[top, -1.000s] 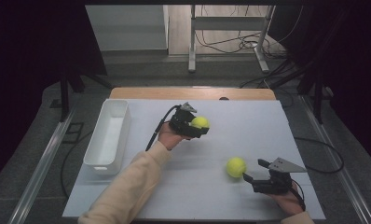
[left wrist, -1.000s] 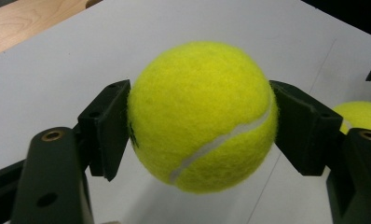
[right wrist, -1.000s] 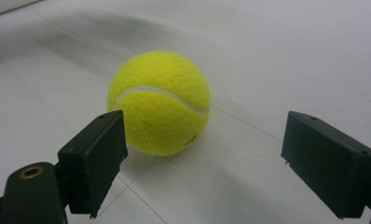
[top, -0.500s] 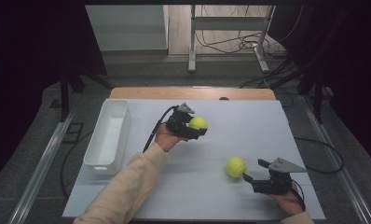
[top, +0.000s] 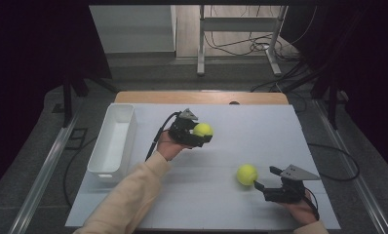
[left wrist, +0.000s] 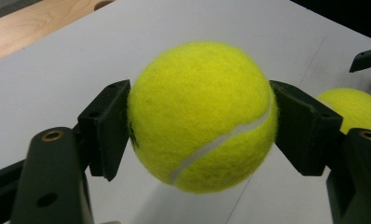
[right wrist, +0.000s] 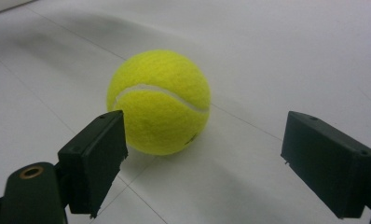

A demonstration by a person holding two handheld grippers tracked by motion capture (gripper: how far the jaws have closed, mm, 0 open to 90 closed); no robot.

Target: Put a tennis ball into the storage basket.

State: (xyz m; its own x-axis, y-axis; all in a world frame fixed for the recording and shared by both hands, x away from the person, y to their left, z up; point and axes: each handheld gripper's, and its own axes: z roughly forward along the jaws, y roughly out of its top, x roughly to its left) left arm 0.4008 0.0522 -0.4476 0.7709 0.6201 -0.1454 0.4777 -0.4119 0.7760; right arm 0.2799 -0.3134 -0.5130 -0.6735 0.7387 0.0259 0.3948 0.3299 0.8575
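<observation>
We start at the left gripper [top: 198,134]: its jaws are clamped on a yellow-green tennis ball [top: 202,129]. In the left gripper view that same ball [left wrist: 201,116] sits squarely between the two black pads, both pressing its sides, white seam running diagonally across its lower right. It hangs clear of the white table [left wrist: 58,70], with a faint shadow below. In the high view the left hand [top: 168,147] comes up from a cream sleeve [top: 128,195], and the gripper sits over the middle of the table, a bit left of centre.

Right gripper [top: 265,178]: jaws apart, nothing between the pads. In the right gripper view we see the second tennis ball [right wrist: 158,102] resting on the table just ahead of the tips, nearer the left pad, which overlaps its lower left edge in the picture; we can't tell whether they touch. The right pad is well clear of it. In the high view this ball [top: 246,174] lies on the table just left of the right gripper's tips, near the front right area. It also peeks in at the right edge of the left gripper view [left wrist: 353,107].

Further out: a white rectangular bin [top: 113,141] sits along the table's left side, well apart from both balls. A wooden strip [top: 202,97] runs along the far edge of the table.
</observation>
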